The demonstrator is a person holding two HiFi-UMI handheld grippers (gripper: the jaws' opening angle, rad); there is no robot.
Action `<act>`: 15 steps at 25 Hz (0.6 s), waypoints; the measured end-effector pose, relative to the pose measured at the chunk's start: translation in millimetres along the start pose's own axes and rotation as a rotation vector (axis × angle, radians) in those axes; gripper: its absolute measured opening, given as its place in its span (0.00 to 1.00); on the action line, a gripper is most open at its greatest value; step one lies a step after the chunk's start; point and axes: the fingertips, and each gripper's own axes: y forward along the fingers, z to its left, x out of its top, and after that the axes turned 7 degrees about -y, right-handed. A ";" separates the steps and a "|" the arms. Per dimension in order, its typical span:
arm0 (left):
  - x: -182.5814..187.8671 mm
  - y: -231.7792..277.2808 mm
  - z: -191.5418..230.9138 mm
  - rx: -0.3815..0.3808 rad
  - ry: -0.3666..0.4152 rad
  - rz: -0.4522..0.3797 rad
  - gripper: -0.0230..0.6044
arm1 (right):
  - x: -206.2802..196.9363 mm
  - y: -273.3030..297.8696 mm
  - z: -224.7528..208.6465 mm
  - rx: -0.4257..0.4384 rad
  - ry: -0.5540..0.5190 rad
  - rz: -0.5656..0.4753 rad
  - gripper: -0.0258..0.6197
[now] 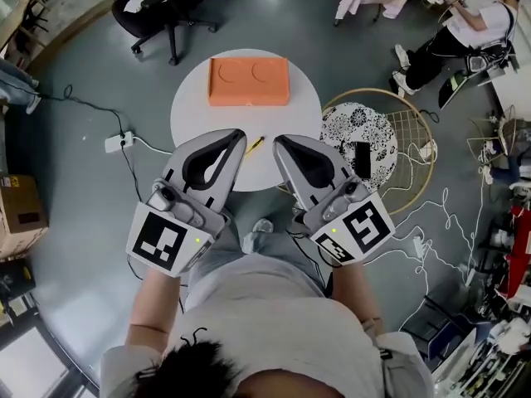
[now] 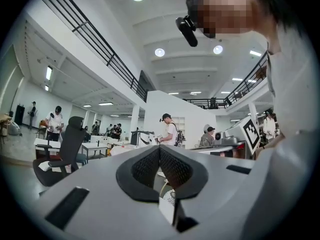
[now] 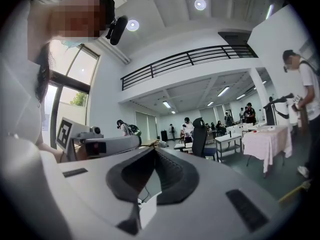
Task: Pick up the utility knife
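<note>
- Closest beneath the head camera, the person's hair and grey shirt are seen, with the left gripper (image 1: 235, 138) and the right gripper (image 1: 280, 143) held out in front.
- Both pairs of jaws are shown closed tip to tip, with nothing between them.
- The utility knife (image 1: 255, 145) is seen lying on the round white table (image 1: 199, 110), between the two gripper tips, with an orange box (image 1: 249, 81) further back.
- Nothing is judged done: opening, grasp and lift remain.
- Knife and table are shown only by the head view. Only hall and ceiling are shown by the gripper views.
</note>
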 end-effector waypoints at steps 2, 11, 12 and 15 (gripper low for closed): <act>0.8 4.9 10.6 -0.038 -0.001 0.011 0.05 | -2.3 10.4 -5.1 -0.038 0.012 0.006 0.05; -5.8 26.6 60.6 -0.192 -0.041 0.099 0.05 | -19.8 55.9 -29.6 -0.206 0.067 0.049 0.05; -7.2 29.3 65.1 -0.209 -0.043 0.108 0.05 | -23.4 59.8 -33.0 -0.225 0.075 0.054 0.05; -11.9 36.7 77.2 -0.263 -0.056 0.133 0.05 | -37.0 68.4 -43.4 -0.298 0.104 0.073 0.06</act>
